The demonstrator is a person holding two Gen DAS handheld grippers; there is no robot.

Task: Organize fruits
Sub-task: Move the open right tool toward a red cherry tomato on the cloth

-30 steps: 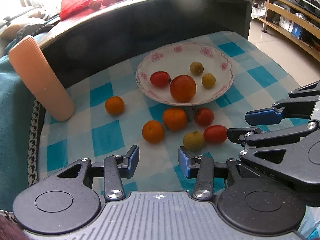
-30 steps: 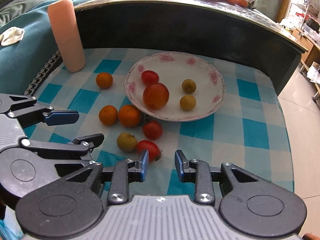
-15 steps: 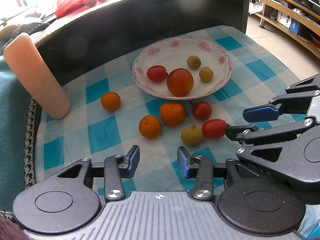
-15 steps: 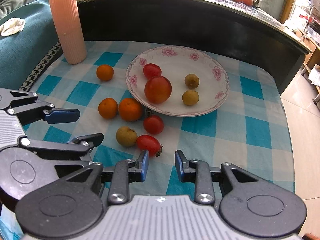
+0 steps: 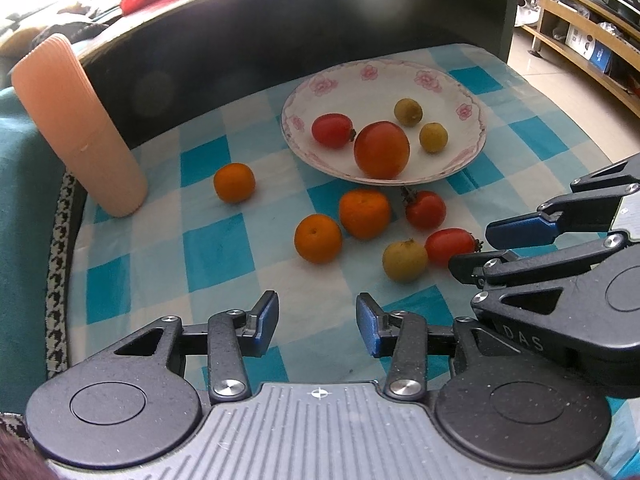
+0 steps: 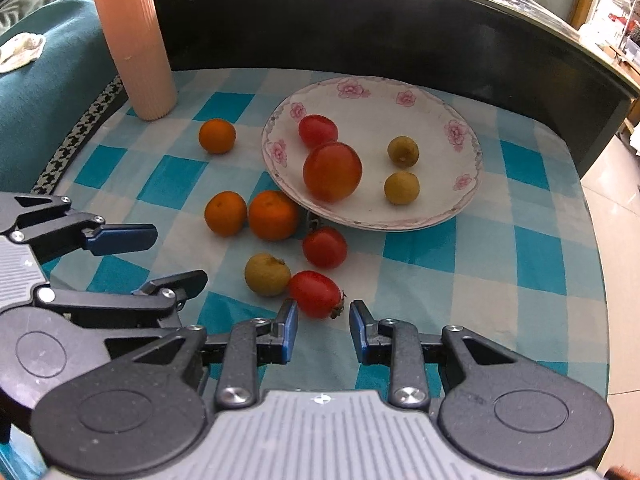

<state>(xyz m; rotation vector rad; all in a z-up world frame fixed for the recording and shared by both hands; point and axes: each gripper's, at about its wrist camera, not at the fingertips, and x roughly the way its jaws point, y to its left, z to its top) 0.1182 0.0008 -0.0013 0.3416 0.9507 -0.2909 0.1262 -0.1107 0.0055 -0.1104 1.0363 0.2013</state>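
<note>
The right gripper (image 6: pixel 322 330) is held low and open, nothing between its jaws, with an oblong red tomato (image 6: pixel 316 294) lying just beyond the gap and close to the left fingertip. The left gripper (image 5: pixel 316 322) is likewise open and empty, hovering over bare cloth nearer the camera than the loose fruit. Touching or almost touching the oblong tomato on its left lies a yellowish fruit (image 6: pixel 267 274); just beyond it a round red tomato (image 6: pixel 325 247) is seen near the plate's near edge. Two oranges (image 6: pixel 250 214) sit side by side to the left, the right-hand one close under the rim, and a third orange (image 6: pixel 217 136) lies apart, farther left. The floral plate (image 6: pixel 460 128) already holds four pieces: a large tomato (image 6: pixel 332 171), a smaller red one (image 6: pixel 318 131) and two small yellowish fruits (image 6: pixel 402 170). The task is judged under halfway done, with six pieces left on the checked cloth (image 6: pixel 532 256). Free room remains on the plate's right and far parts. Open cloth is available to the right of the plate, where the worktop drops to the floor; a dark raised ledge (image 6: pixel 400 28) bounds the far side, and a ribbed pink cylinder (image 6: pixel 134 42) stands at the far left.
</note>
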